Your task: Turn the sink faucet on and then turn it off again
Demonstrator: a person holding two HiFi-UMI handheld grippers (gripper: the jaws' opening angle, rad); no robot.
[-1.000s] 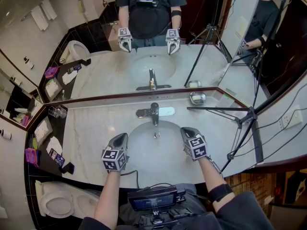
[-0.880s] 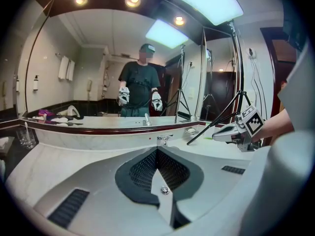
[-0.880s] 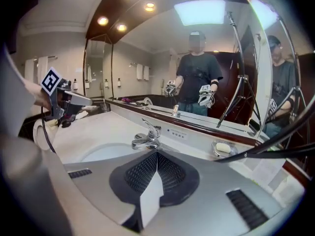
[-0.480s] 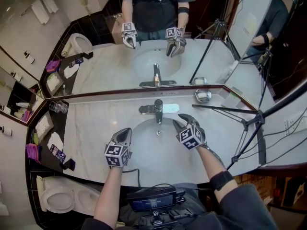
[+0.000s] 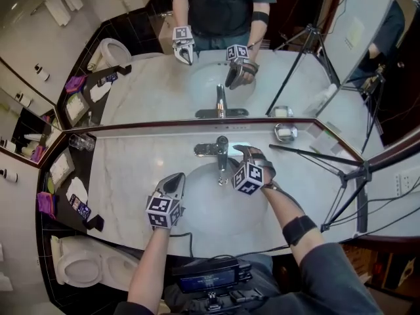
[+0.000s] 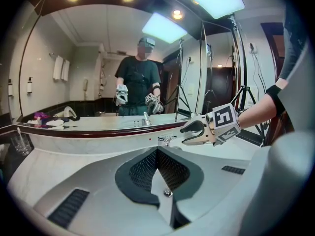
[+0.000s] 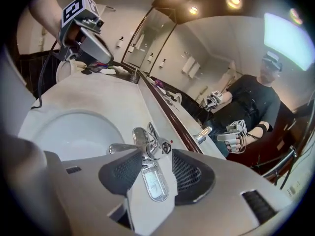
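Since a second ago my right gripper (image 5: 241, 152) has travelled from the near right rim of the basin (image 5: 203, 210) up to the faucet (image 5: 220, 151). It has rolled over on the way, and its jaws have just been opening. They now stand as wide as they go, one on each side of the chrome faucet body. The pads look clear of the metal, so nothing is gripped yet.

I judge that wide straddle is there so the lever can be caught between the pads and lifted. I see no water running, so the faucet looks to be off. It sits at the far middle edge of the basin, just under the mirror (image 5: 216, 77).

My left gripper (image 5: 176, 178) hangs over the near left of the basin with its jaws closed together and holding nothing (parked out of the way, I'd say).

A soap dish (image 5: 286, 132) sits far right on the counter (image 5: 128, 176). A tripod (image 5: 315, 155) leg lies across the counter right of the faucet, near my right forearm, and I should mind it. Nothing blocks the lever itself.
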